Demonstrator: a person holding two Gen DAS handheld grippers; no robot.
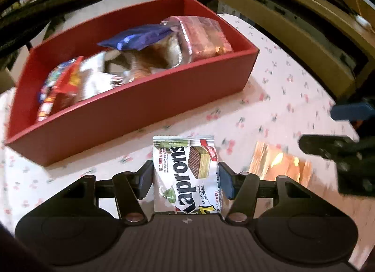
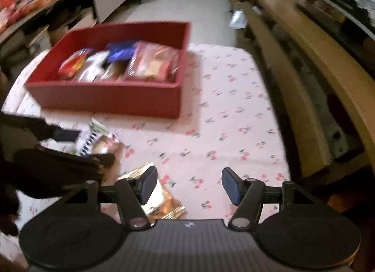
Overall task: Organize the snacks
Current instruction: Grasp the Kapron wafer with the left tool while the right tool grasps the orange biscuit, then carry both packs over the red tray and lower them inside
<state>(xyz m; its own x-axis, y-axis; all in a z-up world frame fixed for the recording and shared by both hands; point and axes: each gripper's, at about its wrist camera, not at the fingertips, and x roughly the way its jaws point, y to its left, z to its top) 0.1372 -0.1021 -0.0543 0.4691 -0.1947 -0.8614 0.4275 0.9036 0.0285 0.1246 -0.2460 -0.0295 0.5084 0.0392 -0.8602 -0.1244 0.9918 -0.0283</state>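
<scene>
Kaprons wafer pack [image 1: 186,173] pinched in your left claw [image 1: 185,178], just short of red box [image 1: 131,110]. Right claw [image 2: 189,185] wide over open counter [image 2: 234,119], gold packet [image 2: 161,201] at its left finger.

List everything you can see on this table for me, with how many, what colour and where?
box: one, red, open-topped, on the far left part of the table.
snack packets in the box: at least four, pink, blue, silver-white and red; exact count unclear from blur.
wafer packet: one, white and green, held between the left gripper's fingers in front of the box.
gold packet: one, shiny gold-orange, flat on the table by the right gripper's left finger.
tablecloth: one, pale pink with cherry print, covering the table.
wooden furniture: tan, along the table's right side.
left gripper: black with blue pads, shut on the wafer packet.
right gripper: black with blue pads, open, empty.
</scene>
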